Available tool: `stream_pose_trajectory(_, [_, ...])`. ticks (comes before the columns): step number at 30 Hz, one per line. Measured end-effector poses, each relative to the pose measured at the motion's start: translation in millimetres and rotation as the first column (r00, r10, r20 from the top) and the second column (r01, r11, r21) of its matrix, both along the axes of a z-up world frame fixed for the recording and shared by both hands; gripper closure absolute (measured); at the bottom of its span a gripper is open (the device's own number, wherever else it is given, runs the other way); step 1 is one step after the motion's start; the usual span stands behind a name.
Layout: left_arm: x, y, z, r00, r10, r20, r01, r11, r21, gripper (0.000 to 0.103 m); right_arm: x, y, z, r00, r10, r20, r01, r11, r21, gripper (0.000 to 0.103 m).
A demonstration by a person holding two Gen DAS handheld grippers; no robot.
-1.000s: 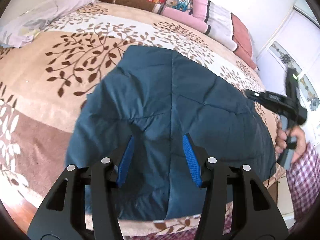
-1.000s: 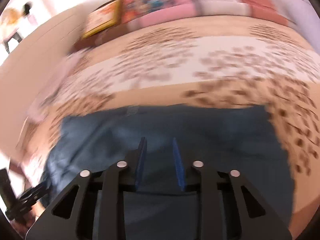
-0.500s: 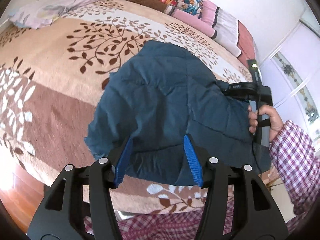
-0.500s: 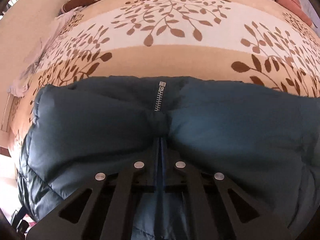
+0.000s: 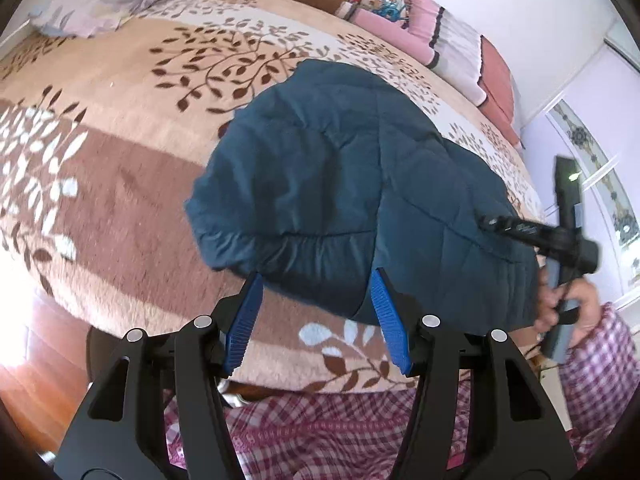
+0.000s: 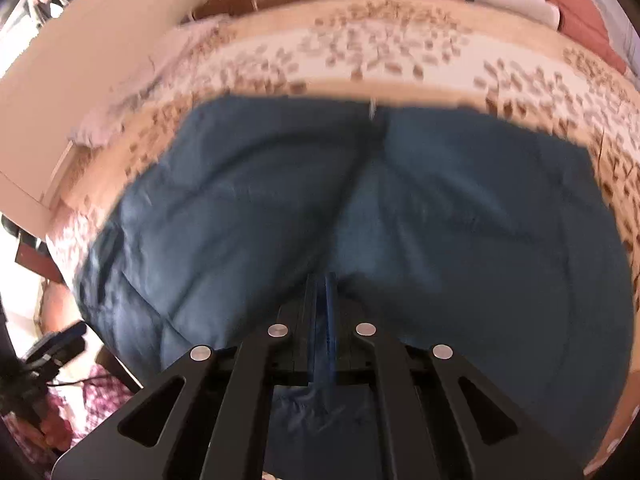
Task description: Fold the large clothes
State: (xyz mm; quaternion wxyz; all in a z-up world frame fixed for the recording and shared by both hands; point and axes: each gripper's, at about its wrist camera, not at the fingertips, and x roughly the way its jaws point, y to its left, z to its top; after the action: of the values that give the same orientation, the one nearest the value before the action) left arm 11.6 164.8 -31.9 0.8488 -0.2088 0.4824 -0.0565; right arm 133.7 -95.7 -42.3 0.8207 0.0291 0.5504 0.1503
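Spread across the bed, a beige and brown fleece blanket with a leaf print [image 5: 120,184] carries the puffy dark-blue quilted jacket [image 5: 344,184], bunched near the bed's front edge. The right gripper [image 6: 326,300] has its jaws nearly together, pinching a fold of jacket fabric near the zipper line (that view is blurred). The left gripper [image 5: 316,316] is spread and empty, just short of the hem. My worry: the slick padding may slip from so shallow a pinch, or a one-sided pull could drag the jacket off the bed.
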Motion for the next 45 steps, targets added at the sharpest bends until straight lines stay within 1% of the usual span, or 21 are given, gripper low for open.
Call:
stream_pose_trajectory(3, [-5, 9, -2, 0.999, 0.033, -0.011, -0.033, 0.999, -0.029, 0.045, 8, 5, -16, 1.0, 0.001, -0.03, -0.002, 1.0, -0.021, 0.098])
stream_pose_trajectory(5, [-6, 15, -6, 0.998, 0.054, -0.027, -0.055, 0.997, -0.055, 0.037, 13, 7, -26, 0.999, 0.003, -0.04, -0.005, 0.999, -0.034, 0.1])
stream_pose_trajectory(6, [-7, 17, -8, 0.998, 0.061, -0.034, -0.063, 0.996, -0.065, 0.036, 15, 8, -29, 0.999, 0.005, -0.04, -0.006, 0.999, -0.037, 0.1])
stream_pose_trajectory(8, [-8, 22, -12, 0.996, 0.076, -0.047, -0.081, 0.99, -0.119, 0.032, 16, 9, -34, 1.0, 0.008, -0.03, -0.009, 0.999, -0.042, 0.1])
stream_pose_trajectory(10, [-6, 24, -15, 0.994, 0.087, -0.063, -0.098, 0.976, -0.194, 0.03, 17, 10, -35, 1.0, 0.004, -0.026, -0.005, 0.999, -0.042, 0.1])
stream_pose_trajectory(12, [-2, 27, -19, 0.991, 0.105, -0.085, -0.125, 0.953, -0.275, 0.029, 17, 11, -34, 1.0, 0.002, -0.023, -0.003, 0.999, -0.049, 0.1])
stream_pose_trajectory(15, [5, 30, -26, 0.979, 0.172, -0.111, -0.2, 0.921, -0.333, 0.026, 15, 14, -31, 1.0, 0.002, -0.022, -0.003, 0.998, -0.06, 0.1])
stream_pose_trajectory(17, [11, 34, -35, 0.961, 0.234, -0.149, -0.273, 0.887, -0.372, 0.025, 10, 13, -23, 1.0, 0.003, -0.012, -0.004, 0.998, -0.056, 0.1])
stream_pose_trajectory(19, [16, 37, -42, 0.946, 0.275, -0.17, -0.32, 0.867, -0.381, 0.025, 2, 10, -13, 1.0, -0.002, 0.001, 0.002, 1.0, -0.025, 0.1])
stream_pose_trajectory(20, [19, 36, -44, 0.943, 0.284, -0.171, -0.329, 0.866, -0.378, 0.024, -5, 9, -4, 1.0, -0.003, 0.018, 0.003, 1.0, -0.005, 0.1])
stream_pose_trajectory(24, [29, 33, -52, 0.94, 0.299, -0.164, -0.339, 0.876, -0.342, 0.024, -40, 8, 23, 0.997, 0.03, 0.07, -0.033, 0.999, 0.035, 0.099])
stream_pose_trajectory(26, [33, 34, -59, 0.931, 0.321, -0.172, -0.362, 0.864, -0.349, 0.024, -59, 10, 25, 0.997, 0.054, 0.057, -0.057, 0.997, 0.052, 0.099])
stream_pose_trajectory(28, [35, 37, -68, 0.923, 0.333, -0.194, -0.383, 0.849, -0.365, 0.024, -75, 16, 18, 0.996, 0.088, 0.021, -0.09, 0.993, 0.076, 0.099])
stream_pose_trajectory(31, [40, 36, -78, 0.917, 0.342, -0.206, -0.397, 0.842, -0.366, 0.023, -83, 24, -3, 0.992, 0.119, -0.037, -0.116, 0.992, 0.055, 0.099])
stream_pose_trajectory(35, [47, 34, -88, 0.914, 0.344, -0.215, -0.403, 0.828, -0.389, 0.019, -74, 28, -29, 0.99, 0.111, -0.092, -0.106, 0.992, 0.062, 0.099])
stream_pose_trajectory(39, [56, 28, -92, 0.922, 0.342, -0.184, -0.388, 0.822, -0.416, 0.019, -63, 29, -44, 0.985, 0.114, -0.127, -0.106, 0.992, 0.066, 0.101])
stream_pose_trajectory(40, [57, 27, -92, 0.924, 0.34, -0.173, -0.382, 0.824, -0.418, 0.021, -62, 29, -45, 0.985, 0.114, -0.131, -0.107, 0.992, 0.065, 0.102])
stream_pose_trajectory(41, [59, 25, -91, 0.927, 0.341, -0.156, -0.375, 0.833, -0.408, 0.028, -61, 30, -46, 0.984, 0.113, -0.135, -0.105, 0.992, 0.065, 0.103])
stream_pose_trajectory(42, [60, 22, -89, 0.931, 0.339, -0.139, -0.366, 0.843, -0.394, 0.032, -61, 27, -49, 0.984, 0.11, -0.137, -0.102, 0.993, 0.066, 0.103])
stream_pose_trajectory(44, [60, 19, -84, 0.941, 0.322, -0.101, -0.335, 0.863, -0.379, 0.053, -61, 26, -50, 0.985, 0.104, -0.138, -0.094, 0.993, 0.076, 0.103])
stream_pose_trajectory(45, [60, 19, -82, 0.944, 0.316, -0.09, -0.326, 0.867, -0.377, 0.057, -61, 25, -51, 0.985, 0.098, -0.139, -0.087, 0.993, 0.082, 0.103])
